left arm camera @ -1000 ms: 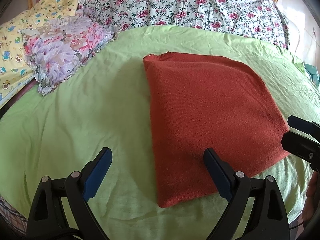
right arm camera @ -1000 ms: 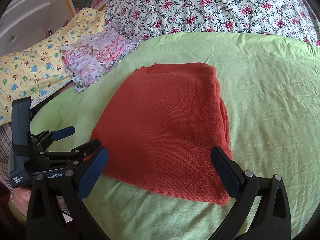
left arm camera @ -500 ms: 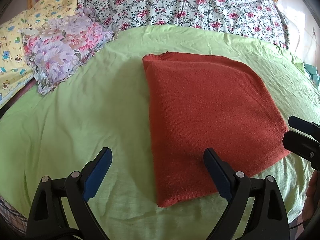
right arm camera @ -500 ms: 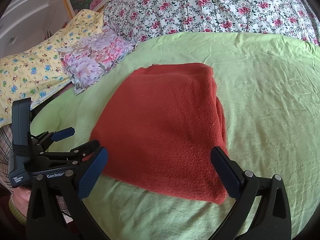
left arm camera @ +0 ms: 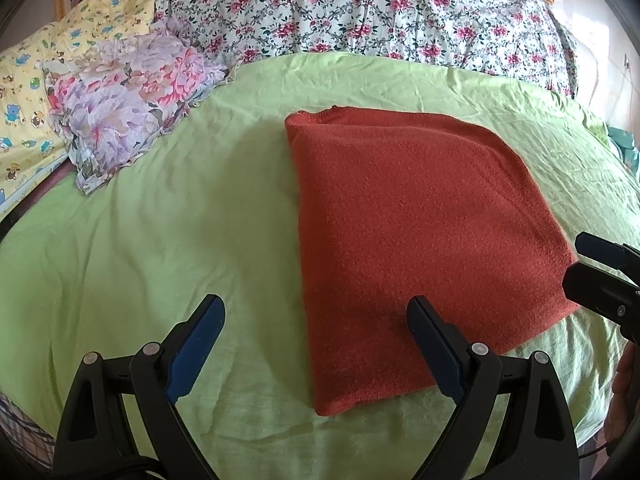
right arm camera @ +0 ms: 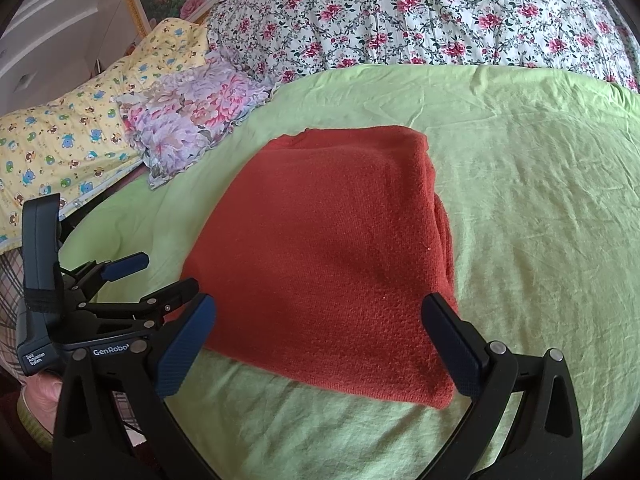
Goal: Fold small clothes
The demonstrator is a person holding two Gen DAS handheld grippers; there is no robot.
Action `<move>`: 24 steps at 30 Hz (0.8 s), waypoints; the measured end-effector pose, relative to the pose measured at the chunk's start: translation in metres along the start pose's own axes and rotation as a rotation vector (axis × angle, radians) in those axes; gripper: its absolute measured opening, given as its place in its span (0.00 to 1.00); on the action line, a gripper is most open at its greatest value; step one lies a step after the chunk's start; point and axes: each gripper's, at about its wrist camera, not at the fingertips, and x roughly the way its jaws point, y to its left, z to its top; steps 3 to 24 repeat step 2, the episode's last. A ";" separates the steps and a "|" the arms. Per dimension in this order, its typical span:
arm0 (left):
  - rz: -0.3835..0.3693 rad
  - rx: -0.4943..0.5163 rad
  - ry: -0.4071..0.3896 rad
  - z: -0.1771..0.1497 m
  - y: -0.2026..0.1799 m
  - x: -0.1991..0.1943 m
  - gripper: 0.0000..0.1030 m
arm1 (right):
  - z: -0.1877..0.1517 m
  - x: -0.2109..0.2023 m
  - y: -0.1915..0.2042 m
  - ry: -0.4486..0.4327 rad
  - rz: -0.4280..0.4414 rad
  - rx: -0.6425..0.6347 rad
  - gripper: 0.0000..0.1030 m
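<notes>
Green sheet [left arm camera: 160,240], folded red garment [left arm camera: 420,232], wide-open empty left gripper [left arm camera: 316,336].

Your left wrist camera looks forward over the bed's near edge, close above the green sheet [left arm camera: 140,240]; your right one sits just beside it, angled leftward. Both share the folded rust-red knit garment [left arm camera: 420,232] and floral quilt [right arm camera: 440,12].

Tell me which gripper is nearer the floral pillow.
Left. The left gripper hangs open over the sheet beside the red cloth's left edge, on the pillow's side. The right gripper, also open, sits at the cloth's near right corner, farther away.
</notes>
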 end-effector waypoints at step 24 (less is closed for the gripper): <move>0.002 -0.002 0.004 0.001 0.001 0.000 0.90 | 0.000 0.000 -0.001 -0.002 0.001 -0.002 0.99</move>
